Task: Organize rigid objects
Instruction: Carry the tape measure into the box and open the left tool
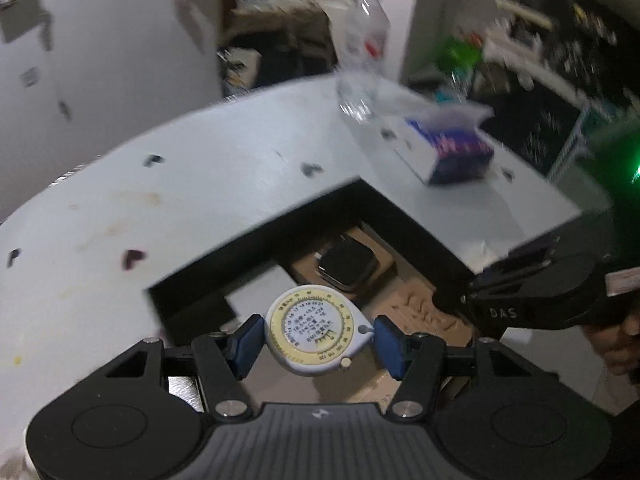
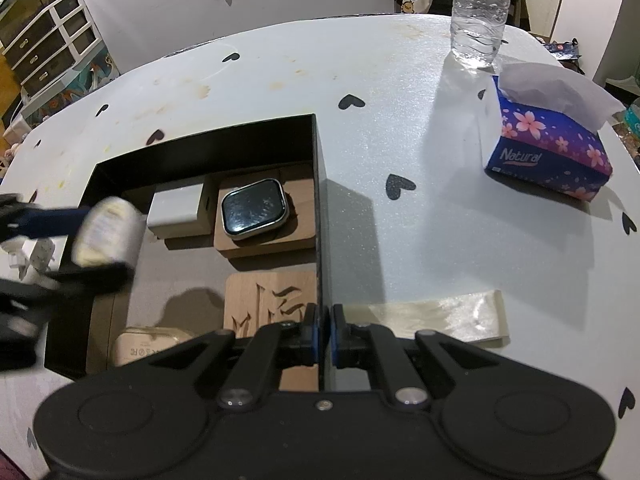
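The left gripper [image 1: 316, 340] clamped a round tape measure [image 1: 310, 330] between its blue pads, above the open black box [image 2: 318, 152]. The right gripper [image 2: 324, 334] was pinched shut on the box's right wall. Inside the box lay a dark smartwatch [image 2: 254, 208] on a wooden block. On the white table [image 2: 400, 240], well apart, stood a tissue pack [image 2: 552, 152] and a water bottle [image 2: 478, 12].

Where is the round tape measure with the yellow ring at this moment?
The round tape measure is gripped between the blue pads of the left tongs, held over the open black box; in the right wrist view it appears blurred at the box's left side.
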{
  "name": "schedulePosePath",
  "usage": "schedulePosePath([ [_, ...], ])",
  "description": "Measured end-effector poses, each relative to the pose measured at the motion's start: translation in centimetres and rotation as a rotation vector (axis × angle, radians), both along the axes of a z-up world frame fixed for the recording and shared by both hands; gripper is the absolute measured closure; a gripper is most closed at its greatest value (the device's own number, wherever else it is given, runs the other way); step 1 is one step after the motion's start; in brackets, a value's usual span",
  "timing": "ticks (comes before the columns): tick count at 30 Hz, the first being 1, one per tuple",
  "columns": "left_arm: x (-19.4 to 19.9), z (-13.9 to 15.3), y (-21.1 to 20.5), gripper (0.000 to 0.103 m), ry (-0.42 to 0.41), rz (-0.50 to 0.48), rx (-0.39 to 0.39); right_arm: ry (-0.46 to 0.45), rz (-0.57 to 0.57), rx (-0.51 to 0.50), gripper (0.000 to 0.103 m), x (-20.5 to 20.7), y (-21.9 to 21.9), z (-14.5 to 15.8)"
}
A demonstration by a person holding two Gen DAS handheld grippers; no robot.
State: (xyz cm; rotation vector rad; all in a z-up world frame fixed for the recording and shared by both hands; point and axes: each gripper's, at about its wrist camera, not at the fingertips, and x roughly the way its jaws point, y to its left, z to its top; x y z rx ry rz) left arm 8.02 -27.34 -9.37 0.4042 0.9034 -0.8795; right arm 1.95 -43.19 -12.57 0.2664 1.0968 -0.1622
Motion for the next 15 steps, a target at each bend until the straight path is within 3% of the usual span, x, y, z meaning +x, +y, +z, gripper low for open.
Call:
schedulePosePath([
  [7, 0.8, -3.2, -2.2, 0.043, 0.067, -0.064, 0.120, -0.001, -0.001, 0.003, 0.097, 0.1, 0.1, 0.0],
  [15, 1.4, -4.6, -3.1, 0.043, 0.118, -0.076, 0.128, -0.001, -0.002, 0.006, 0.097, 0.0, 0.0, 0.0],
])
